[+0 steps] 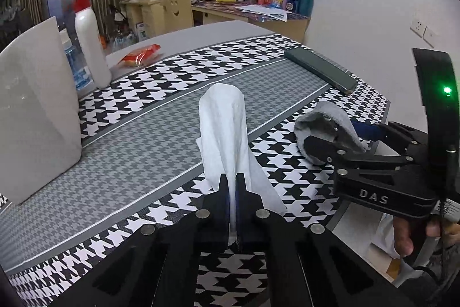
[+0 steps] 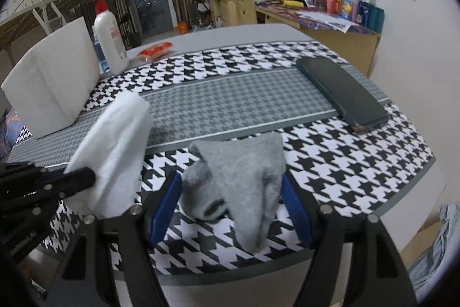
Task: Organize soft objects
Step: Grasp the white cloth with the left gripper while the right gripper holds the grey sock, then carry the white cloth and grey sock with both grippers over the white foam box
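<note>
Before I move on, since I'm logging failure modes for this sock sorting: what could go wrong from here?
1. The left gripper pinches only the edge of the white sock; it may slip out.
2. The right gripper looks wide around the gray sock, so the sock may drop.
3. The dark phone lies nearby; a swing could nudge it.

Both hand-held grippers are showing black angular frames with round silver screws: the left (image 1: 233,186), and the right (image 2: 233,203), wearing blue pads (image 2: 165,209), "DAS" lettering, a green light.
</note>
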Motion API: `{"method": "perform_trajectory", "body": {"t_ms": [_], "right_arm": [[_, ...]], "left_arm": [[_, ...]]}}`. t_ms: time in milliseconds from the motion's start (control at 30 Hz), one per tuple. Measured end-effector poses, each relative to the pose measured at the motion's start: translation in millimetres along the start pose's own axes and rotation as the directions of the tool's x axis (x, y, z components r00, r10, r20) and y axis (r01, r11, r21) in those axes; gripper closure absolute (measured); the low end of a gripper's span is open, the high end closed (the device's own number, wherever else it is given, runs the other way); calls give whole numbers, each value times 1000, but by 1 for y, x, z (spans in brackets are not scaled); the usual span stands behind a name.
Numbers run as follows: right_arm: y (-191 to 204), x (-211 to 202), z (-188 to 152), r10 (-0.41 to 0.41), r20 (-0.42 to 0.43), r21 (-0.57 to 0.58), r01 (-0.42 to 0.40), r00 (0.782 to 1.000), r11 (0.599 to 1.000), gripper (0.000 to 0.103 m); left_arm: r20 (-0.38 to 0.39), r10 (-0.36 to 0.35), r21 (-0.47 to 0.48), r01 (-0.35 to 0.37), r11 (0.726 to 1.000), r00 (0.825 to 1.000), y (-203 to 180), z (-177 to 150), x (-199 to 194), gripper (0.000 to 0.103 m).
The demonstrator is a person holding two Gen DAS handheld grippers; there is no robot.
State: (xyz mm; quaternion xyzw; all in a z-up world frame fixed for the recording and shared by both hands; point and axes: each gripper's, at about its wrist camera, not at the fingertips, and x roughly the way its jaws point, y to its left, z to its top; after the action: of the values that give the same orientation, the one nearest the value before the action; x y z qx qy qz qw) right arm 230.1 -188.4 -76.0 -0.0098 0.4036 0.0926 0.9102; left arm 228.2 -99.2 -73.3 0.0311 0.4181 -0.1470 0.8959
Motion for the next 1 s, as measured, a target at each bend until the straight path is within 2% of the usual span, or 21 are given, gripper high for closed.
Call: {"method": "perform_trajectory", "body": {"t_ms": [133,233,333,500,567,767,1000], "right_arm": [[7,4,-2,-46,-11,-22,46,999,999,29],[12,6,-3,-77,-18,-48,76,997,996,36],[14,7,-4,-72,-22,-51,71,997,996,47],[12,6,-2,-53,-30,-30,52,998,998,77],[11,4,-1,-32,-32,-14,32,999,999,82],[13,-12,3,63,10,14,-63,998,998,84],[33,-33,8,138,71,-17,-137,988,990,84]], "left_arm": [[6,5,-11,-5,1000,1000,5,-1,-2,100],[11,3,-26,-3,1000,1000,11,-2,-5,100],[17,9,-35,-8,999,1000,15,-5,-8,100],[30,11,-50,-10,999,1000,22,-8,-13,100],[37,16,-56,-14,998,999,25,-8,-17,100],[59,38,-73,-33,997,998,36,-9,-27,100],[90,66,-80,-59,995,994,45,-11,-39,100]]}}
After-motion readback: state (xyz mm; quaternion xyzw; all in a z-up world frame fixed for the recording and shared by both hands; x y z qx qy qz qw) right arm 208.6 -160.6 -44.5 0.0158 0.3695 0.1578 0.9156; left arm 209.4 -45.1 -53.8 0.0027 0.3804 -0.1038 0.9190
